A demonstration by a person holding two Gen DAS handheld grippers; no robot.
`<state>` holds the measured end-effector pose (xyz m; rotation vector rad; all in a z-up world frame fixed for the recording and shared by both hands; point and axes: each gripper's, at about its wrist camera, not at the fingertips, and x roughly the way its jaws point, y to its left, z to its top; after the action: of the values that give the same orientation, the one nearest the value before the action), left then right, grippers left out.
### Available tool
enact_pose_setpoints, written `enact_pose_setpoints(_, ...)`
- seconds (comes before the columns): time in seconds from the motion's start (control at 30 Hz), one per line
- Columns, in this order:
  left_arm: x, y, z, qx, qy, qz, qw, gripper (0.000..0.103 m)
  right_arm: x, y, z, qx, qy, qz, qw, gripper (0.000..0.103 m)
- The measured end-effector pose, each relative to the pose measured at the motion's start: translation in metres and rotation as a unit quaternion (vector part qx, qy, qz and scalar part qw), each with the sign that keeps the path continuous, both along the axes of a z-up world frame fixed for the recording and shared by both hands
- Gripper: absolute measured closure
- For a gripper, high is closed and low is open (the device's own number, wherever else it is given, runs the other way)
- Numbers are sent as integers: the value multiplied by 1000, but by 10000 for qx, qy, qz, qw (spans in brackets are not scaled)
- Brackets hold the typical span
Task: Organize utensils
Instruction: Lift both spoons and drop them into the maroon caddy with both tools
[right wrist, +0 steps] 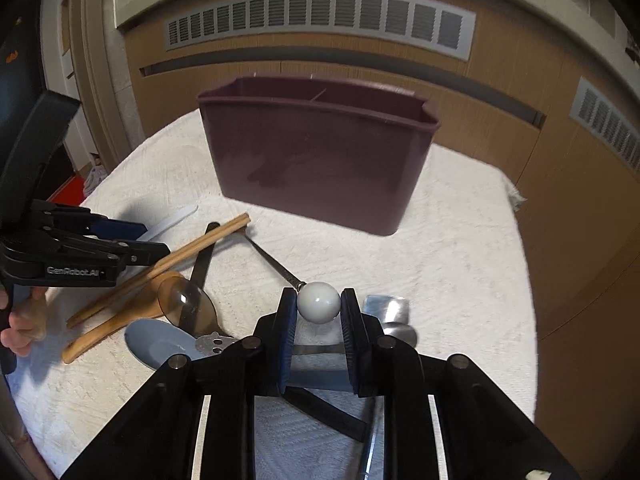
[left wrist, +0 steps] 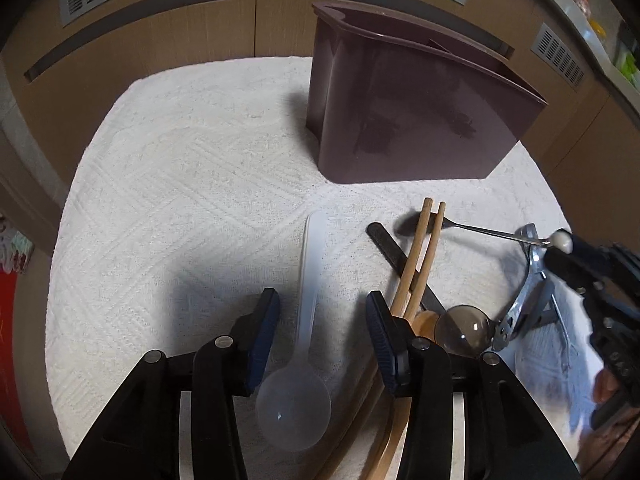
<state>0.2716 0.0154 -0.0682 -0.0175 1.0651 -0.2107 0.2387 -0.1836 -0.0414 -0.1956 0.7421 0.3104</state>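
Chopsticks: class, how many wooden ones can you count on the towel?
2. The chopsticks lie side by side, crossing a dark flat utensil, beside the left hand-held gripper. Others may be hidden.

Both grippers are matte black plastic linkages with round silver pivot pins at the joints and dark blue ribbed pads lining the inner faces of the fingers. The left gripper (left wrist: 322, 324) carries white "GenRobot.AI" lettering on its side, and the right gripper (right wrist: 318, 322) shows pale strips along its lower arms.
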Motion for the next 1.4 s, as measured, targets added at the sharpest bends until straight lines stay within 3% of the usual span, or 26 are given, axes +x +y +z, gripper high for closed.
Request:
enact_pose_setpoints(0.03, 0, -5, 0, 177, -99, -52, 9998, 60, -2, -1, 4, -34, -61, -7, 10000, 84)
enact_pose_setpoints(0.1, 0, -10, -1, 350, -267, -67, 9990, 85, -7, -1, 14, -122, -229, -39, 9997, 84)
enact_pose_setpoints(0.17, -2, -5, 2, 109, -246, 56, 9996, 94, -12, 0, 26, -154, -391, -29, 9991, 84)
enact_pose_setpoints(0.27, -19, 4, 24, -412, -536, 211, 9975, 94, -25, -7, 49, -133, -705, -16, 9974, 84)
enact_pose_setpoints(0.47, -54, -1, 70, -943, -1312, 234, 9866, 94, -40, -15, 87, -46, -973, -64, 9952, 84)
enact_pose_setpoints(0.77, -57, -12, 131, -1092, -2008, -50, 9735, 94, -45, -22, 121, -55, -1341, -52, 9909, 84)
enact_pose_setpoints(0.93, -32, -18, 195, -1320, -2628, -207, 9555, 94, -23, -29, 172, -288, -1927, -152, 9807, 84)
enact_pose_setpoints(1.03, -11, -29, 218, -1214, -2995, -317, 9458, 94, 4, -28, 192, -482, -2091, -197, 9765, 84)
enact_pose_setpoints(1.17, 24, -37, 216, -1205, -3011, -355, 9453, 94, 42, -22, 189, -729, -2026, -260, 9762, 84)
enact_pose_setpoints(1.4, 74, -34, 165, -1173, -2498, -177, 9610, 94, 93, -10, 147, -897, -1443, -128, 9854, 84)
